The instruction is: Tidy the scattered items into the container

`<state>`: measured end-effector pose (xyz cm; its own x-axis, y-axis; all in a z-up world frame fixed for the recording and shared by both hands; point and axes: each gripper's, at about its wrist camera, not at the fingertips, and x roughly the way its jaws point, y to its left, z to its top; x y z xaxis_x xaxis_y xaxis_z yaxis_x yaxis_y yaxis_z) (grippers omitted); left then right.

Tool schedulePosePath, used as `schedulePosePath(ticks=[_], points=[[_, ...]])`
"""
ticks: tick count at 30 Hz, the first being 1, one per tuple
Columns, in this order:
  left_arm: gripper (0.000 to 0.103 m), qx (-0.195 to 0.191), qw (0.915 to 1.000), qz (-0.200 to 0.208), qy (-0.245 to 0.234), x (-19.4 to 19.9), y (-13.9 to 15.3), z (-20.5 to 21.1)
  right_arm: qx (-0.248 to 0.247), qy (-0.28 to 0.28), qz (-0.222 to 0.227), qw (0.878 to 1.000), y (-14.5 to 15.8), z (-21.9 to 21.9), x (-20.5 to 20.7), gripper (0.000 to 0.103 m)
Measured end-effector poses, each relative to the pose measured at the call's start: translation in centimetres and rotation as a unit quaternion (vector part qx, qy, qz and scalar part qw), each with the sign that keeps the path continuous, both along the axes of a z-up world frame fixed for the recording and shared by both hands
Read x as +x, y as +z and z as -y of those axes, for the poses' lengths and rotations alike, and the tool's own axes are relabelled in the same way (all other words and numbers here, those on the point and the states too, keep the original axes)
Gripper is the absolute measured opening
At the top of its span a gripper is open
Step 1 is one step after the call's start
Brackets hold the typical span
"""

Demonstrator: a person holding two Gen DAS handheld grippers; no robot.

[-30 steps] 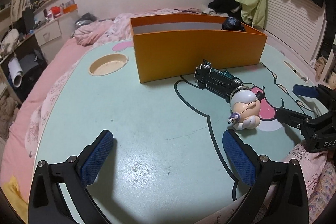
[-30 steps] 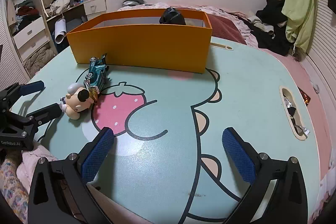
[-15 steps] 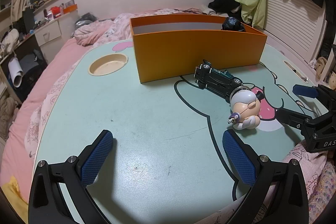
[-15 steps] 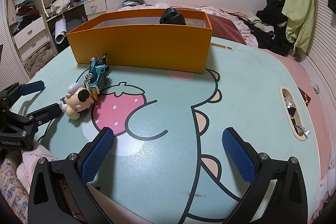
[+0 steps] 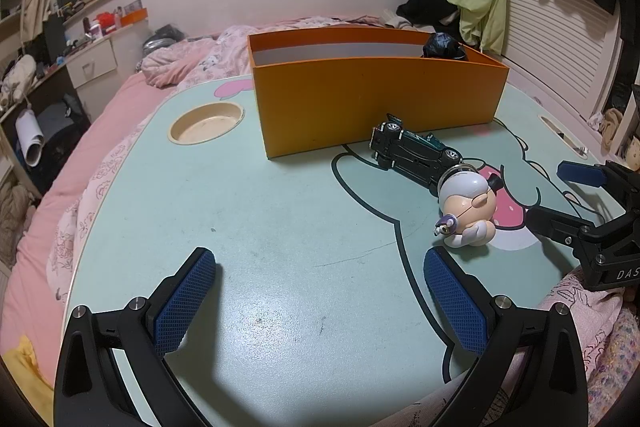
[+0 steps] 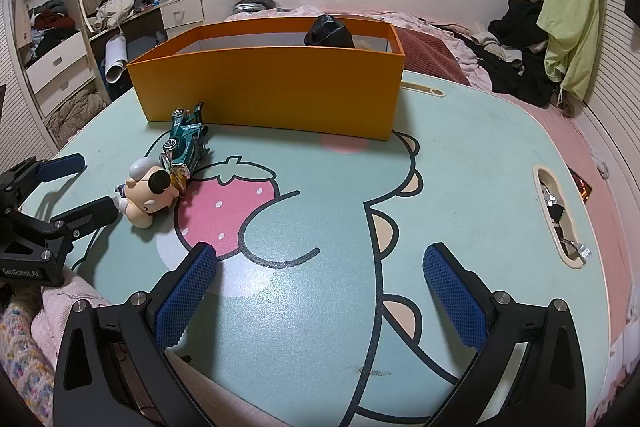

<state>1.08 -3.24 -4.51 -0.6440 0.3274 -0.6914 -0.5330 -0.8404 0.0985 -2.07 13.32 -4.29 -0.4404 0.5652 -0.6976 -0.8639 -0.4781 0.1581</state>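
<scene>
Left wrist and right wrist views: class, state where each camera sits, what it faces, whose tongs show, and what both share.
Left wrist: rides the left tongs, facing the orange box; right tongs show at right.
Right wrist: rides the right tongs, facing the box's other long side; left tongs show at left.
Shared: toy car, figurine, black bag, table.
</scene>
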Motion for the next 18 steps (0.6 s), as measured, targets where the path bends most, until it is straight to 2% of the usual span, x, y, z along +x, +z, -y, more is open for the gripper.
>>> schedulePosePath(ticks=[18], points=[[0.103, 0.0, 1.0, 0.0, 0.0, 0.03, -0.03, 0.06, -0.001, -0.003, 0.0, 1.0, -0.03, 0.07, -0.04, 0.103]])
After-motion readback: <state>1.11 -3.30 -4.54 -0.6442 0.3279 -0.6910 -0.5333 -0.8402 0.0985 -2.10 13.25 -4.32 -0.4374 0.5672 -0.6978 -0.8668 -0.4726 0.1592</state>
